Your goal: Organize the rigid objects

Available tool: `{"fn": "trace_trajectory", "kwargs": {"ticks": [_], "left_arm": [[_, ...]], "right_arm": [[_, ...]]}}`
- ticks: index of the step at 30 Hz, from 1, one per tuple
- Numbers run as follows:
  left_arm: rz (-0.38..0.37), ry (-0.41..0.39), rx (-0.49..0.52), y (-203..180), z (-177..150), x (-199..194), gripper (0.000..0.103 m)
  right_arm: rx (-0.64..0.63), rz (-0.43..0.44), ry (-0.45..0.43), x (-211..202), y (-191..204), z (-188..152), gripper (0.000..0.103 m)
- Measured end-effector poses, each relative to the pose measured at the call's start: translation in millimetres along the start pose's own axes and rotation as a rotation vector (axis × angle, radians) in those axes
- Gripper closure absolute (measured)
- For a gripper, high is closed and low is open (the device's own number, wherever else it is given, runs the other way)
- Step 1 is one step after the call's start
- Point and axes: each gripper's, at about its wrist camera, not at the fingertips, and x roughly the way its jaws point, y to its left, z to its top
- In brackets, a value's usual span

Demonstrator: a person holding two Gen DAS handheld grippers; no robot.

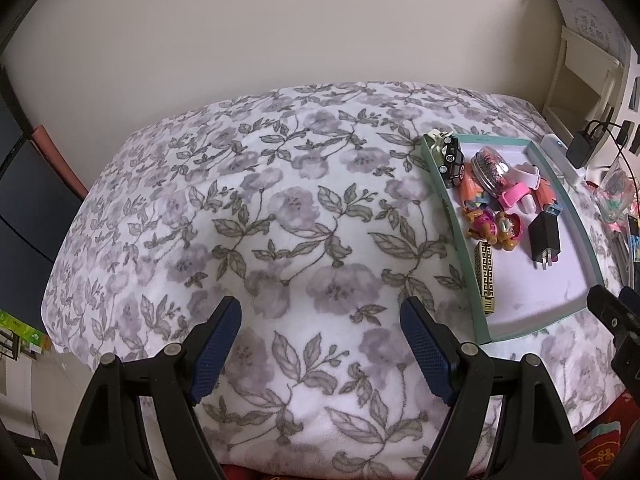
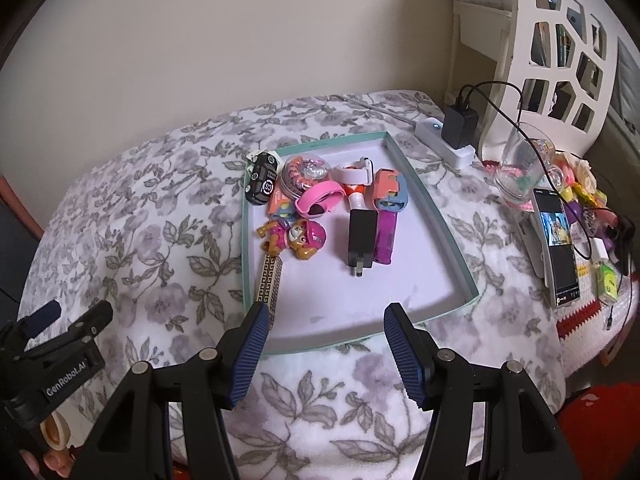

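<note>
The floral-covered bed (image 1: 280, 208) lies bare to the left, the teal tray (image 2: 432, 216) holds toys and a black charger (image 2: 362, 240) at its far end, and both the left tool (image 1: 320, 344) and right tool (image 2: 324, 354) hover spread wide, gripping nothing.

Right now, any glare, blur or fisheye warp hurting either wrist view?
Left wrist: heavy barrel warp, dark vignette corners, tray squeezed toward the right edge; focus sharp, light soft. Right wrist: same warp, tray near centre, lit phone screen readable, no harsh glare; shadows faint.

Both wrist views overlook the tray (image 2: 448, 236), perhaps obliquely.
</note>
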Motion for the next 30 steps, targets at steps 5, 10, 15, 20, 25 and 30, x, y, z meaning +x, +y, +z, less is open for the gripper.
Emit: {"fn": "trace_trajectory", "kwargs": {"ticks": [5,10,15,20,25,30], "left_arm": [[0.002,0.003,-0.004,0.5,-0.2,0.8,0.021],[0.002,0.000,-0.010,1.1,-0.2,1.1,0.021],[0.002,0.000,-0.009,1.7,-0.6,1.3,0.021],[0.000,0.000,-0.016,2.1,-0.3,1.1,0.021],[0.008,-0.001,-0.015,1.0,0.0,0.8,0.021],[0.024,-0.012,-0.020,0.3,-0.2,-0.2,0.021]], "right_arm": [[-0.014,-0.005,0.003,1.7,2.5,-0.7,0.040],[-0.018,-0.010,0.011,4.6,3.1,-0.5,0.040],[-0.025,-0.011,0.009,5.5,4.1,-0.2,0.040],[-0.026,-0.011,0.015,7.7,3.6,0.4,0.040],[-0.029,-0.011,0.016,7.9,3.9,0.3,0.040],[-0.036,-0.012,0.016,8.5,4.8,0.1,0.040]]}}
